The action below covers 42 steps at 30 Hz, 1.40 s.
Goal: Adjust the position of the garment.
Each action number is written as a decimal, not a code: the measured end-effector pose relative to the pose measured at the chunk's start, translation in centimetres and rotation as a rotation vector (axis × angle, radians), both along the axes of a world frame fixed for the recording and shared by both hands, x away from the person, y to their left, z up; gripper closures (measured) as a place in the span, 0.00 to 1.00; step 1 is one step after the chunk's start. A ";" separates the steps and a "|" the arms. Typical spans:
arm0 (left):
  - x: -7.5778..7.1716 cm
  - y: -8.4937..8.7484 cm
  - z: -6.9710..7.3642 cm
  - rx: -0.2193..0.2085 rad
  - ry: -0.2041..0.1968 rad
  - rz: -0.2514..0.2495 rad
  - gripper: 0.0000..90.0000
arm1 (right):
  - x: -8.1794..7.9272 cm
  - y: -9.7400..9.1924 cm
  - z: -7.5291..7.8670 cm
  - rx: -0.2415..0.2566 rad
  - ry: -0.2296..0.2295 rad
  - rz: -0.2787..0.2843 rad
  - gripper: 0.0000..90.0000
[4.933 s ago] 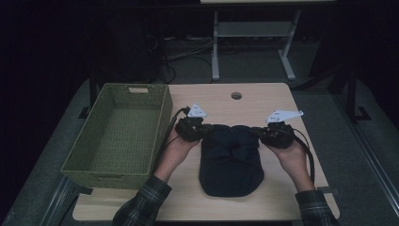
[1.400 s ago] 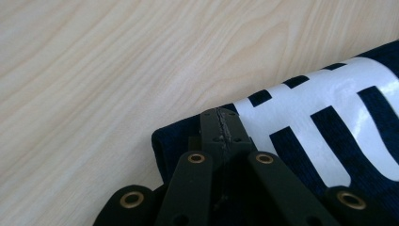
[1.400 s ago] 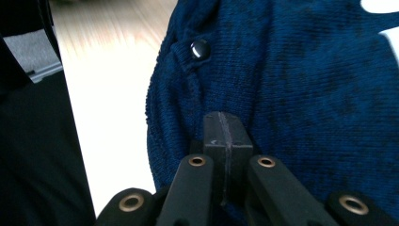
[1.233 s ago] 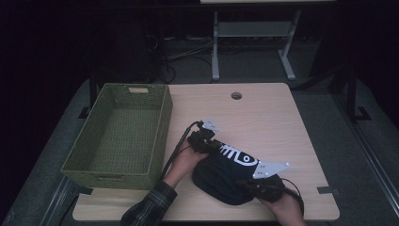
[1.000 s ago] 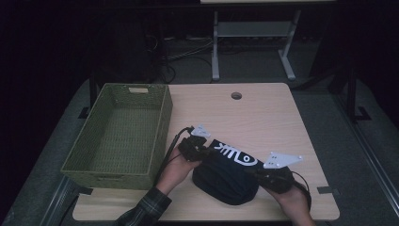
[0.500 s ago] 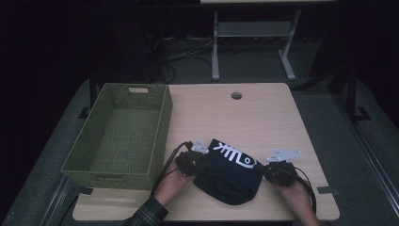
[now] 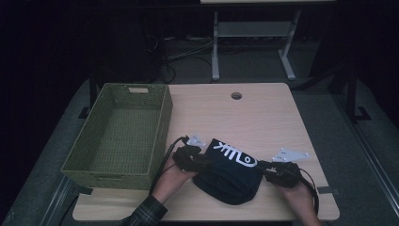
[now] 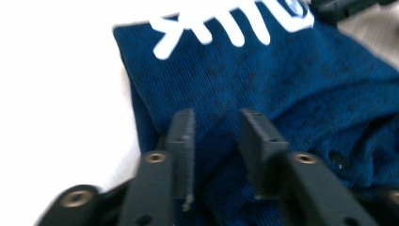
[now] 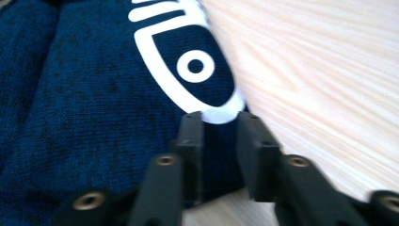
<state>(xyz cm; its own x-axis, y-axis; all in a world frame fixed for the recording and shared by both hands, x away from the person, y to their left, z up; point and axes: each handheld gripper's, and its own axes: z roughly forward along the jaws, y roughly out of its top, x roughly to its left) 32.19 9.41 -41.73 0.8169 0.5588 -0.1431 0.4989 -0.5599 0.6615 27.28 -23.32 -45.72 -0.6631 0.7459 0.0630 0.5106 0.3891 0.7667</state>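
A dark blue garment [image 7: 230,175] with a white print lies folded near the table's front edge. My left gripper [image 7: 202,162] sits at its left edge. In the left gripper view the jaws [image 8: 216,117] stand apart over the blue cloth [image 8: 291,75]; they have just been opening, with a fold of cloth lying loose between them. My right gripper [image 7: 264,167] rests at the garment's right edge. Its jaws [image 9: 219,117] have also just been opening and straddle the hem by the white print [image 9: 188,66] without pressing it.
A green woven basket [image 7: 162,120] stands to the left of the garment, close to my left hand. The wooden table [image 7: 254,122] has a round cable hole [image 7: 236,95] at the back. A desk frame [image 7: 249,33] stands on the dark floor behind.
Both grippers carried the garment's far edge toward the front and folded it over, so the white print now faces up. The right hand then sank to the table.
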 end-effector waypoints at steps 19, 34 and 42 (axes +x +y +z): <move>2.9 0.3 -2.3 0.006 0.025 0.036 0.27 | -1.5 -3.9 -1.9 -0.072 0.015 -0.178 0.16; 3.0 -0.1 -4.2 0.046 0.071 0.008 0.25 | -1.2 -3.9 -2.5 -0.070 0.035 -0.190 0.14; 2.8 -0.2 -4.1 0.026 0.085 -0.030 0.43 | -1.1 -3.9 -2.5 -0.069 0.036 -0.193 0.14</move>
<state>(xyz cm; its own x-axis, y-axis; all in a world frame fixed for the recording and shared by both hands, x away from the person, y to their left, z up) 35.00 9.23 -45.83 0.8186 0.5389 -0.1986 0.5357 -0.5916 0.6025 26.17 -27.22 -48.20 -0.5060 0.8621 0.0283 0.6074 0.3328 0.7213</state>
